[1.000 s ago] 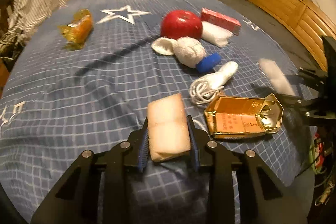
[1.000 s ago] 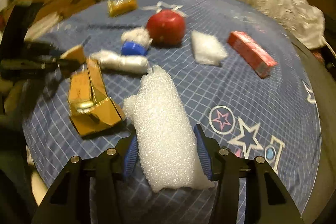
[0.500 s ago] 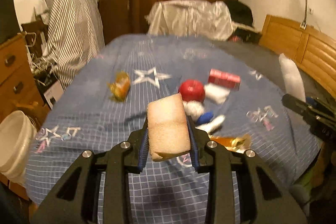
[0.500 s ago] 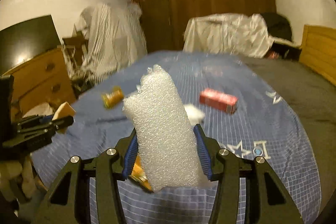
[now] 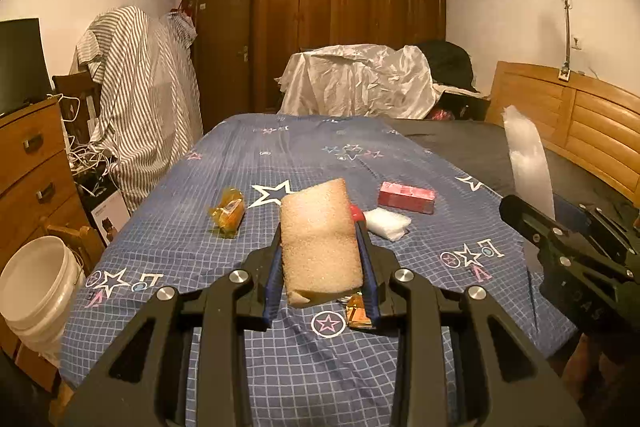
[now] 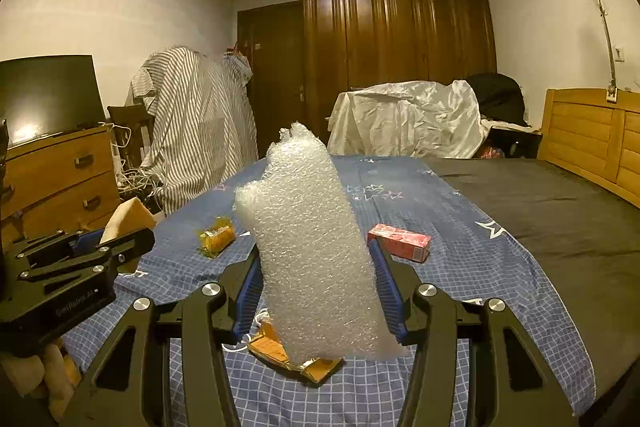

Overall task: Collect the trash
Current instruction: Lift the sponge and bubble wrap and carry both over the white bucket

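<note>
My left gripper is shut on a tan foam sponge block, held up over the blue star-patterned bedspread. My right gripper is shut on a roll of bubble wrap, also lifted above the bed. The bubble wrap and right gripper show at the right edge of the left wrist view. On the bedspread lie a yellow wrapper, a pink carton, a white foam wad and a crushed gold box. A red object peeks from behind the sponge.
A white bucket stands on the floor left of the bed, beside a wooden dresser. Striped cloth drapes a chair. A dark wardrobe and a sheet-covered heap sit beyond the bed; a wooden headboard lines the right.
Both grippers have risen and tilted up from looking down at the bed, each still holding its piece. The room, wardrobe and bucket have come into view.
</note>
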The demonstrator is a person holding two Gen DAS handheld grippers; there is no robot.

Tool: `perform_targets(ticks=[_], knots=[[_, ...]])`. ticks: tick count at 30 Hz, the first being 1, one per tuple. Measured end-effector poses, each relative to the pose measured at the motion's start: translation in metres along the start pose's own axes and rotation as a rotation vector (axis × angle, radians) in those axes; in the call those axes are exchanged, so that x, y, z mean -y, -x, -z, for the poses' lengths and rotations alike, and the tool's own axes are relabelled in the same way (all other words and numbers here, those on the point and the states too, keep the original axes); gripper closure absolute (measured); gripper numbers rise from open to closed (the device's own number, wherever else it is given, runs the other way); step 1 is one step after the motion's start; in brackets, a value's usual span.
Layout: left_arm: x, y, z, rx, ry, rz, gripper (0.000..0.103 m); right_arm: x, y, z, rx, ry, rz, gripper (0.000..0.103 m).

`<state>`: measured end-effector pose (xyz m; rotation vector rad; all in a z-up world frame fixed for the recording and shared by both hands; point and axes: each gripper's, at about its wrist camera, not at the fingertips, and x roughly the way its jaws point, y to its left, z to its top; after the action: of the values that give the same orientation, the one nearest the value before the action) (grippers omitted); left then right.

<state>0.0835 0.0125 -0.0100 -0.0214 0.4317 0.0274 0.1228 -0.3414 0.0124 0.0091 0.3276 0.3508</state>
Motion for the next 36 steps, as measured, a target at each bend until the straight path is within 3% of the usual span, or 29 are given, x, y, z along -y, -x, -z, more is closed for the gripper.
perform_targets(ticks=[10,18,25,36], knots=[[-0.008,0.004,-0.003,0.002,0.008,-0.011,0.072,-0.018,0.003,-0.011,-0.003,0.021,-0.041,0.051],[-0.057,0.012,-0.012,0.006,0.061,-0.104,0.072,-0.058,-0.024,-0.033,-0.017,0.049,-0.149,0.051],[-0.126,0.026,-0.020,0.017,0.125,-0.213,0.072,-0.125,-0.051,-0.062,-0.023,0.108,-0.266,0.051],[-0.237,0.060,-0.021,0.007,0.214,-0.384,0.072,-0.278,-0.095,-0.100,-0.077,0.223,-0.474,0.051]])
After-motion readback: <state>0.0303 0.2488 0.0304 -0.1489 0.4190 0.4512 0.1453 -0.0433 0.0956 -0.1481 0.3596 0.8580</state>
